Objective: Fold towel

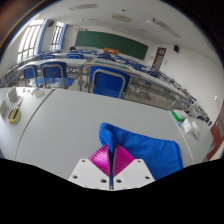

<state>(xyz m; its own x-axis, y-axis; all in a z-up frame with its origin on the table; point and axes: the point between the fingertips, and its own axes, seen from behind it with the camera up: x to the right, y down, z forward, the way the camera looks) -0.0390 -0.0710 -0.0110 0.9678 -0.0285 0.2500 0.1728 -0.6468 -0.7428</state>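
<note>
A blue towel [145, 147] lies on the white table [60, 125], just ahead of and to the right of my fingers. My gripper [111, 165] is shut on the towel's near edge: a thin strip of blue cloth runs between the two magenta pads [100, 161], which meet along their whole length. The pinched part rises in a fold from the fingers towards the towel's far corner. The rest of the towel spreads flat to the right.
A roll of tape [14, 114] and a small white object [13, 97] sit at the table's left edge. A green object [178, 116] lies at the far right. Blue chairs and desks [105, 82] stand beyond the table, before a blackboard.
</note>
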